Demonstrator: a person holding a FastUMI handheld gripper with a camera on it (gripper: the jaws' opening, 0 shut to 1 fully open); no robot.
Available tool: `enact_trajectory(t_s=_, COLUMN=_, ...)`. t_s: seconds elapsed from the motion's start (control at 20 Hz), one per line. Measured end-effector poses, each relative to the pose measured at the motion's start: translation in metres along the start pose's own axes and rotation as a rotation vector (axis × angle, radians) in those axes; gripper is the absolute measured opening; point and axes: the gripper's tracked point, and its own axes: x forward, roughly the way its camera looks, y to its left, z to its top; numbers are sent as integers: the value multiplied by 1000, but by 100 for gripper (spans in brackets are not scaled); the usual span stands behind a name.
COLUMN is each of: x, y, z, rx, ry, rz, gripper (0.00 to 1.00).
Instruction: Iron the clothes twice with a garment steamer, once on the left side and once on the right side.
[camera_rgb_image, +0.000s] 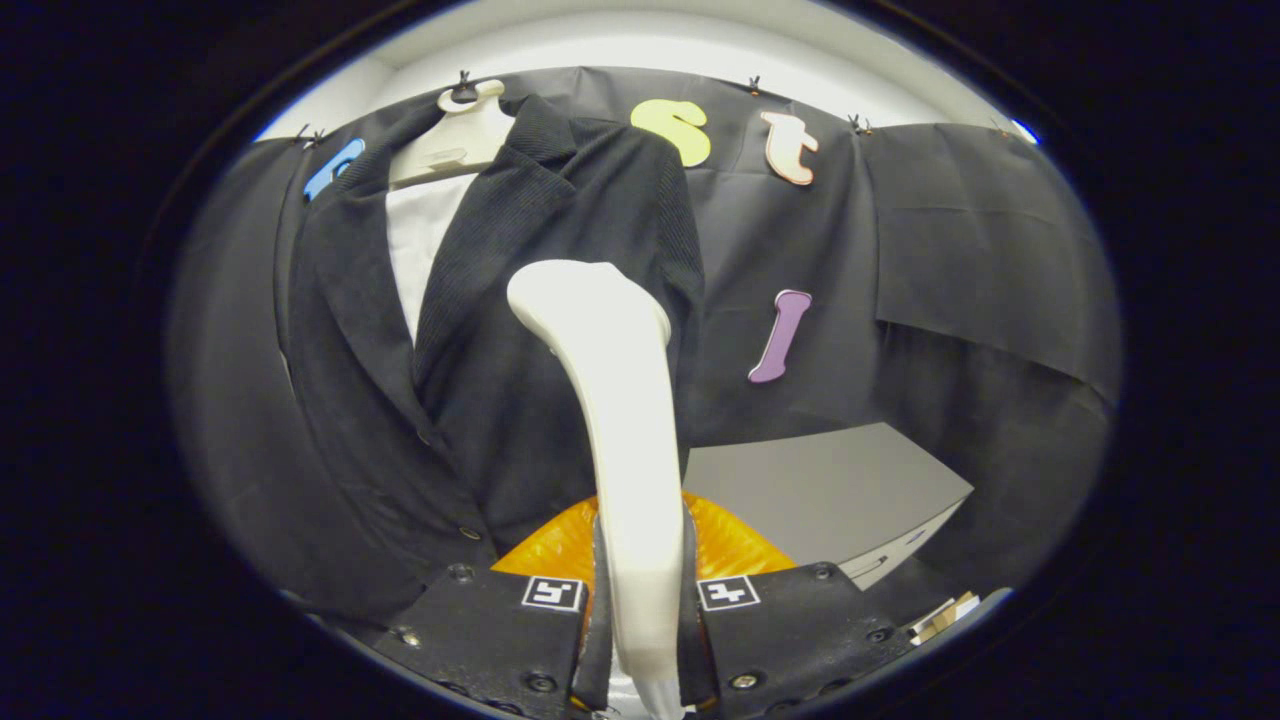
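The gripper (640, 590) clamps the handle of a white garment steamer (610, 400), one finger pressing on each side of the handle's lower part. The handle's bottom end is cut off below the fingers, and no cord or hose can be made out. The steamer rises upright from between the fingers, and its broad head leans toward a dark corduroy jacket (480, 350) just beyond it; the head's face is turned away, so whether it touches the cloth cannot be told. The head stands in front of the jacket's right-hand front panel as seen, beside the lapel. The jacket hangs on a pale hanger (455, 135) against the booth's black cloth wall (950, 250), with a white lining or shirt (420, 240) showing in the open collar. Its hem is hidden behind the gripper. Behind the fingers an orange ridged object (545, 545) is mostly covered. To its right sits a grey box (820, 490), partly out of sight.
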Motion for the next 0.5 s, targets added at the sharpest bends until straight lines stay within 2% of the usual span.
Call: enact_trajectory(t_s=0.5, x=17, y=5, z=-7, rx=9, ry=-18, rz=-8, gripper=29)
